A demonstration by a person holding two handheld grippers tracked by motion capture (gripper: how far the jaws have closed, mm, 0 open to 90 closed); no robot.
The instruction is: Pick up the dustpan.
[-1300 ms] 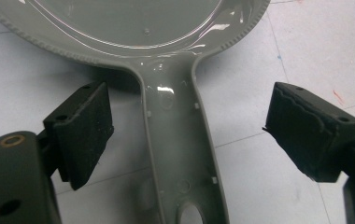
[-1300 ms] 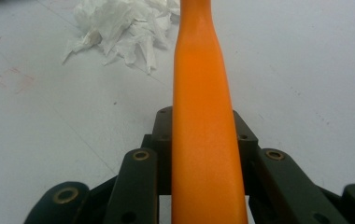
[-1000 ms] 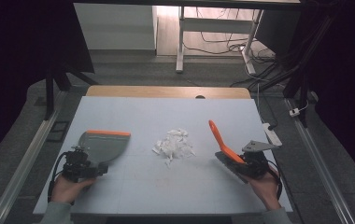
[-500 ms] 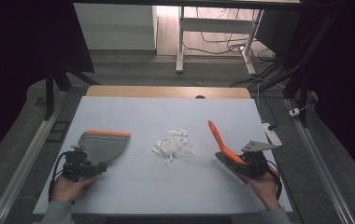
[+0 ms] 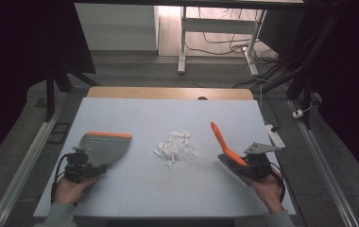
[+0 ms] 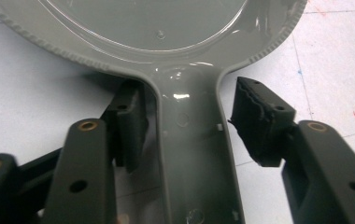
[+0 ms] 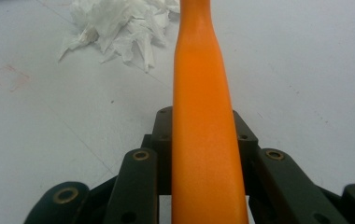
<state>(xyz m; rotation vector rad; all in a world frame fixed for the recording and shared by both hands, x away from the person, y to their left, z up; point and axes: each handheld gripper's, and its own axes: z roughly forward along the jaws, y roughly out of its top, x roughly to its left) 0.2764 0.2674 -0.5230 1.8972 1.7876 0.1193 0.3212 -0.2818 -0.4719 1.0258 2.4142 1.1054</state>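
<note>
Lying at the middle of the table (image 5: pixel 135 113), the paper scraps (image 5: pixel 175 145) are sitting unmoved since 1 second ago, as are both tools, so sweeping is judged not yet begun. Toward 9 o'clock of the heap, the grey dustpan (image 5: pixel 103 146) is resting flat, its handle (image 6: pixel 194 154) passing between the left gripper's (image 5: pixel 79 166) parted jaws, a gap showing at the right pad. Toward 3 o'clock, the right gripper (image 5: pixel 254 164) is clamping the orange brush (image 5: pixel 222 141), jaws closed on its handle.
</note>
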